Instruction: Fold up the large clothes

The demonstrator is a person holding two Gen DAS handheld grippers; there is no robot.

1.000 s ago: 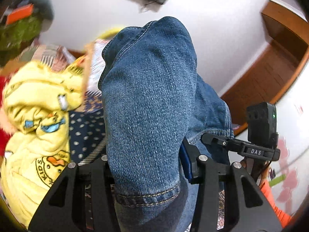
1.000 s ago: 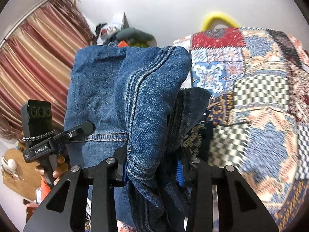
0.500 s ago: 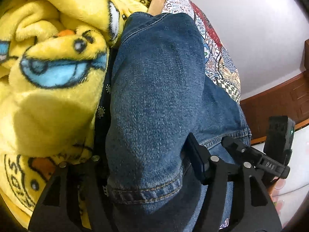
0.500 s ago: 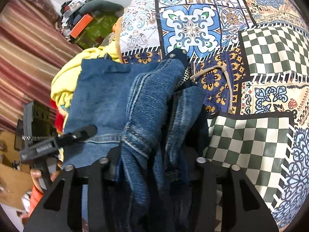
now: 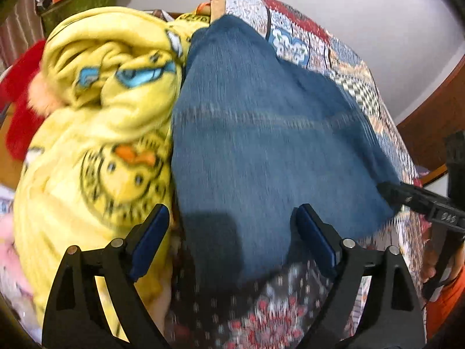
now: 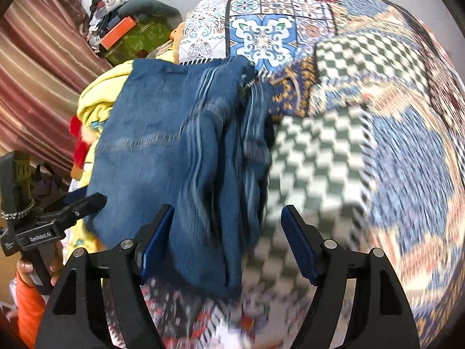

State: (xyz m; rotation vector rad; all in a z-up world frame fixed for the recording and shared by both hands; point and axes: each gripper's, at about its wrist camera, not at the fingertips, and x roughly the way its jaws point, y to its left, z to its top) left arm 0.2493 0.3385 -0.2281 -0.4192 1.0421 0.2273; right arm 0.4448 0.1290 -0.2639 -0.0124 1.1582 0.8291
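Observation:
The folded blue jeans point(image 5: 261, 133) lie on the patchwork bedspread point(image 5: 319, 43), right beside a yellow cartoon blanket point(image 5: 101, 116). My left gripper point(image 5: 232, 226) is open just above the near edge of the jeans and holds nothing. In the right wrist view the jeans point(image 6: 174, 151) lie folded with bunched layers on their right side. My right gripper point(image 6: 226, 229) is open over their near edge, empty. The left gripper also shows in the right wrist view point(image 6: 84, 203), at the left side of the jeans.
A red cloth point(image 5: 20, 99) lies left of the yellow blanket. A dark floral fabric point(image 5: 261, 305) lies under the near edge of the jeans. A cluttered green box point(image 6: 136, 37) and striped curtains point(image 6: 37, 72) stand at the far left. The checkered bedspread point(image 6: 334, 145) spreads right.
Both grippers have opened and let go of the jeans. The jeans, held up one second ago, now lie on the bed next to the yellow blanket. Both grippers have drawn back a little.

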